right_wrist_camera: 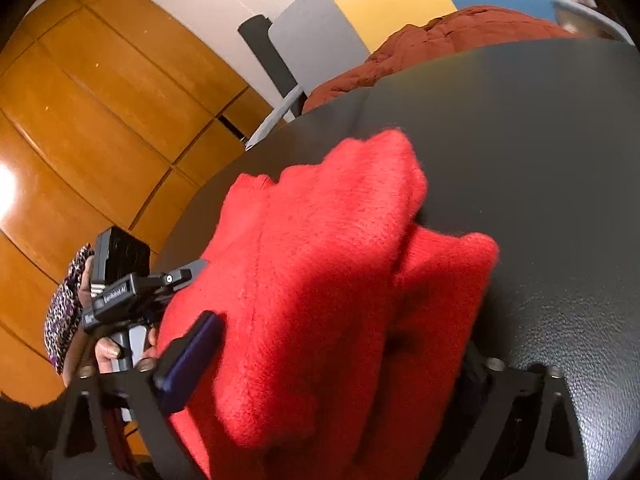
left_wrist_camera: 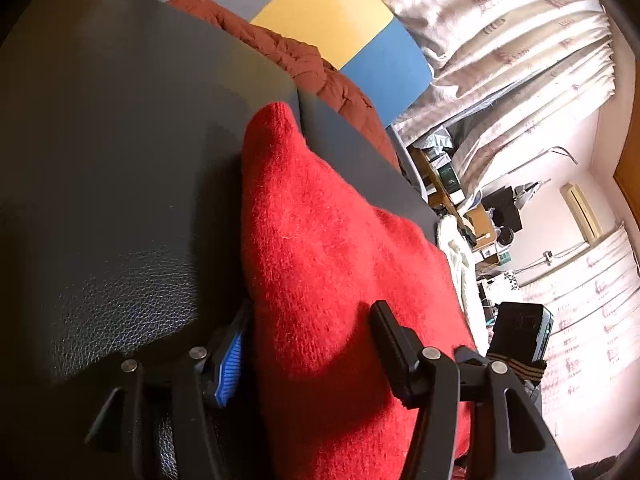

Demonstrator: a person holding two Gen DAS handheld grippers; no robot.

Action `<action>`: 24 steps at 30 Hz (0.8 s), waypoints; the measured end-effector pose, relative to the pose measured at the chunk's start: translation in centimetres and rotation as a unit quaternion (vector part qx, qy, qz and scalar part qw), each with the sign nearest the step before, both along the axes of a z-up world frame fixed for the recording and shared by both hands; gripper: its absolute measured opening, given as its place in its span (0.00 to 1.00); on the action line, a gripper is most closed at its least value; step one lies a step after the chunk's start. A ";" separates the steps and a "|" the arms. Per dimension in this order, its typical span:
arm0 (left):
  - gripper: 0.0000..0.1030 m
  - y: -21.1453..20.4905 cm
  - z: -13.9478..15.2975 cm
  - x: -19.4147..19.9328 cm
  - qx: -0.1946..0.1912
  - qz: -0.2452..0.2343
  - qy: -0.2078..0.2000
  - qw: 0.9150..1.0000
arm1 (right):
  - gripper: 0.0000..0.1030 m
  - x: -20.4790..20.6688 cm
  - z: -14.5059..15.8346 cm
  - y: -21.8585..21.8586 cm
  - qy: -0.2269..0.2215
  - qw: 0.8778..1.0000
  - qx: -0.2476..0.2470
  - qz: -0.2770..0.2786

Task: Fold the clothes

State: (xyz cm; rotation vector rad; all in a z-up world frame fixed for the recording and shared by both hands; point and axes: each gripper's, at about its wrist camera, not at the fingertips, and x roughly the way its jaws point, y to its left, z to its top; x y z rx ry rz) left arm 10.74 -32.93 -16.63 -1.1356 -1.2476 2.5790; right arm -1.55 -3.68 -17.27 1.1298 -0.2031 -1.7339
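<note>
A fuzzy red knit sweater (left_wrist_camera: 320, 240) lies bunched on a black leather-like surface (left_wrist_camera: 120, 160). In the left wrist view my left gripper (left_wrist_camera: 310, 350) is shut on a thick fold of it, which fills the gap between the blue-padded finger (left_wrist_camera: 230, 364) and the black finger (left_wrist_camera: 390, 336). In the right wrist view the sweater (right_wrist_camera: 340, 240) is folded into thick layers, and my right gripper (right_wrist_camera: 332, 360) is shut on it. One dark pad (right_wrist_camera: 192, 356) shows; the other finger is hidden behind the cloth. Each gripper's body shows at the edge of the other's view.
A rust-brown quilted blanket (left_wrist_camera: 320, 64) is heaped past the black surface's far edge (right_wrist_camera: 460, 36). Behind it stand yellow (left_wrist_camera: 324, 12) and blue (left_wrist_camera: 384, 68) panels. Curtains and a cluttered desk are at the right. A hand in a patterned sleeve (right_wrist_camera: 64, 312) holds the left gripper by wooden doors.
</note>
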 end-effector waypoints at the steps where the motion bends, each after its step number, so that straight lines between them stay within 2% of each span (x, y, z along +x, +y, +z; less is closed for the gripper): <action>1: 0.52 0.3 0.1 0.0 -0.008 0.000 0.000 1.000 | 0.70 0.0 -0.1 0.0 -0.003 1.000 -0.001 0.001; 3: 0.49 0.9 0.5 0.3 -0.024 -0.002 0.001 1.000 | 0.62 0.0 -0.2 0.2 -0.012 1.000 -0.006 0.004; 7: 0.34 1.5 1.8 1.9 -0.043 0.007 0.013 0.999 | 0.49 0.3 -0.3 0.1 -0.039 0.999 -0.023 0.010; 12: 0.32 1.2 4.6 6.3 -0.063 0.044 0.034 0.996 | 0.44 1.8 0.2 -1.7 -0.057 0.996 -0.042 0.046; 16: 0.31 0.6 8.1 11.3 -0.091 0.095 0.058 0.990 | 0.43 3.8 1.8 -4.8 -0.053 0.992 -0.065 0.096; 18: 0.31 0.4 10.7 14.4 -0.115 0.124 0.078 0.982 | 0.43 4.8 3.4 -7.1 -0.043 0.987 -0.082 0.129; 20: 0.31 0.1 13.6 17.6 -0.143 0.158 0.102 0.972 | 0.43 5.9 5.7 -9.8 -0.027 0.980 -0.100 0.168; 22: 0.31 -0.4 16.6 20.8 -0.172 0.197 0.128 0.957 | 0.43 7.7 9.2 -13.6 -0.005 0.968 -0.125 0.217; 24: 0.31 -0.8 19.9 24.3 -0.207 0.242 0.152 0.936 | 0.43 9.7 12.8 -17.6 0.017 0.952 -0.149 0.266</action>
